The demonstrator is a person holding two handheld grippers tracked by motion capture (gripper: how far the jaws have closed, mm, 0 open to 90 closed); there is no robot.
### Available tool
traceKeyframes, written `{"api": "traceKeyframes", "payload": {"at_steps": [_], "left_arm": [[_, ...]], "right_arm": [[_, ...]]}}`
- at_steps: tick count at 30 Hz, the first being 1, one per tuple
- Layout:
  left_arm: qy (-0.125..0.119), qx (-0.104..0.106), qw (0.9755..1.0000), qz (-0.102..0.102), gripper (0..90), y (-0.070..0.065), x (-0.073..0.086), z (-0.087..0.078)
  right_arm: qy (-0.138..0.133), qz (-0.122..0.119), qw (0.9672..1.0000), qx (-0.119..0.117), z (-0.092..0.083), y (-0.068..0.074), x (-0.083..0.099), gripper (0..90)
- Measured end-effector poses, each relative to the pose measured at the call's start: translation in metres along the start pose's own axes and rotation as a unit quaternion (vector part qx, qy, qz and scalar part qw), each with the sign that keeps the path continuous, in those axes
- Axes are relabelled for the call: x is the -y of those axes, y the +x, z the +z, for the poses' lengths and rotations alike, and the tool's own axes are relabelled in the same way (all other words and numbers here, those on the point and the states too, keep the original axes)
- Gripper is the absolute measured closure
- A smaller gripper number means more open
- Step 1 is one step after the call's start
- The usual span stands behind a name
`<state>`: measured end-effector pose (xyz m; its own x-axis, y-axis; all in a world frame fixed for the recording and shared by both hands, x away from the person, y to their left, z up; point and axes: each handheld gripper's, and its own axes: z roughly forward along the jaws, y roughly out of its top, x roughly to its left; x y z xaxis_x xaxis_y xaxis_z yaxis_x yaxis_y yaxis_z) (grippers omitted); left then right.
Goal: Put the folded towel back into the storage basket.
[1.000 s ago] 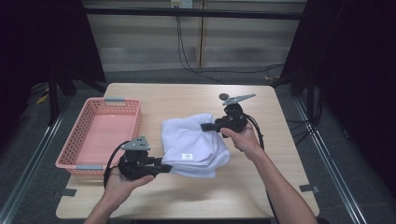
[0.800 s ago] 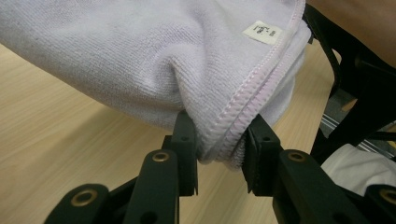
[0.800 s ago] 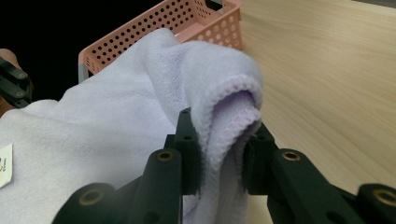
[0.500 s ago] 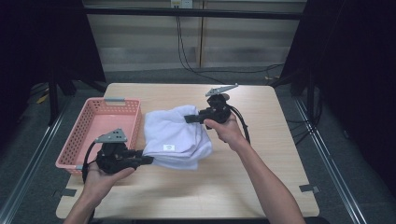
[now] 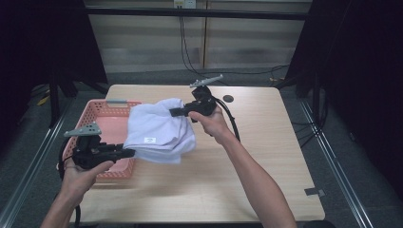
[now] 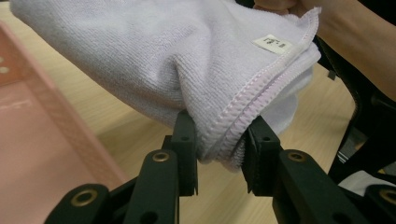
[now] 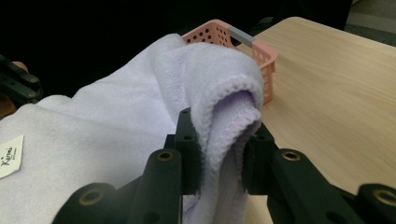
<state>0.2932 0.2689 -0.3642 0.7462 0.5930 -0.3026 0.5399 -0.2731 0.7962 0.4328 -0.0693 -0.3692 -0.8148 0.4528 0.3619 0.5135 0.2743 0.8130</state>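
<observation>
A folded pale lilac towel (image 5: 159, 128) with a small white label hangs between both grippers, lifted off the wooden table (image 5: 266, 156). My left gripper (image 5: 129, 152) is shut on the towel's near corner; in the left gripper view the stitched hem of the towel (image 6: 219, 93) is pinched between the jaws at my left gripper (image 6: 219, 156). My right gripper (image 5: 173, 113) is shut on the far corner; the right gripper view shows the towel's (image 7: 140, 135) thick folded edge squeezed at my right gripper (image 7: 222, 154). The towel's left part overlaps the pink basket (image 5: 102, 111).
The pink perforated basket (image 7: 224, 35) stands at the table's left edge, its inside bare. A small dark round mark (image 5: 228, 99) lies on the table's far side. Black cables trail from both grippers. Dark curtains and floor rails surround the table.
Both grippers have carried the towel leftward and slightly up, from the table's middle to where it hangs partly over the basket. Neither grip has changed.
</observation>
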Motion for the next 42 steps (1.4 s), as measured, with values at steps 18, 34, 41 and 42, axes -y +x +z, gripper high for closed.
{"api": "traceKeyframes", "payload": {"at_steps": [18, 34, 41, 42], "left_arm": [[-0.026, -0.049, 0.9978, -0.035, 69.7, 0.042, 0.016, -0.058], [-0.048, -0.081, 0.9934, -0.065, 69.9, 0.069, 0.035, -0.093], [-0.05, -0.092, 0.9912, -0.081, 70.0, 0.081, 0.044, -0.101], [-0.051, -0.095, 0.9906, -0.085, 70.0, 0.084, 0.045, -0.104]], "right_arm": [[0.015, -0.006, 0.9996, -0.021, 0.066, 0.02, -0.046, 72.6], [0.024, -0.006, 0.9993, -0.028, 0.117, 0.038, -0.062, 72.7], [0.024, 0.005, 0.9995, -0.017, 0.136, 0.043, -0.061, 72.7], [0.025, 0.006, 0.9996, -0.016, 0.138, 0.044, -0.061, 72.7]]}}
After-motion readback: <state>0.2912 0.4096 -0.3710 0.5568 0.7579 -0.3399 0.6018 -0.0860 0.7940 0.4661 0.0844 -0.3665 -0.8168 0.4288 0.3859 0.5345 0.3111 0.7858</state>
